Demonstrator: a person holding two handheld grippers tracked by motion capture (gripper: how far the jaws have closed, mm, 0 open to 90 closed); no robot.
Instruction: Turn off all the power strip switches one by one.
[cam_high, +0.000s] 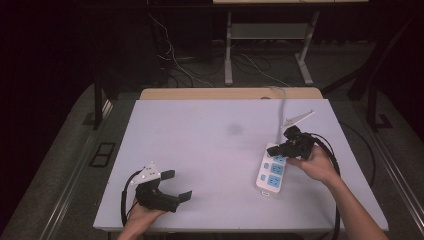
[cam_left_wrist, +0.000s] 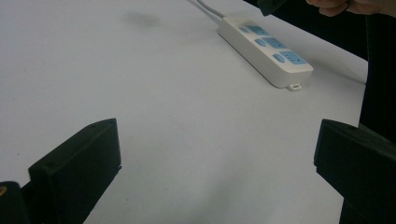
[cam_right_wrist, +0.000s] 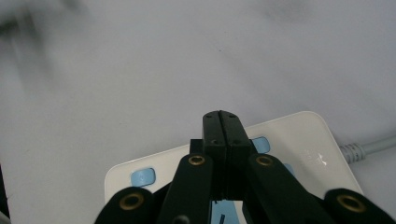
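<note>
Hovering over power strip (cam_right_wrist: 308, 144), right gripper (cam_right_wrist: 221, 122) closed, empty

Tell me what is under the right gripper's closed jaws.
The white power strip lies on the table beneath the right gripper. Blue switches flank the shut jaws; the part directly below them is covered.

Your broad middle of the white table (cam_high: 210, 150) lies open — a gripper can sweep from the left gripper (cam_high: 176, 186) across to the power strip (cam_high: 272, 172) with nothing between. The strip lies flat near the right side, a low obstacle, its cord (cam_high: 283, 107) running off toward the far edge. Your right gripper (cam_high: 278, 149) sits over the strip's far end, jaws pressed together — that end is blocked from above. The near end stays reachable.
</note>
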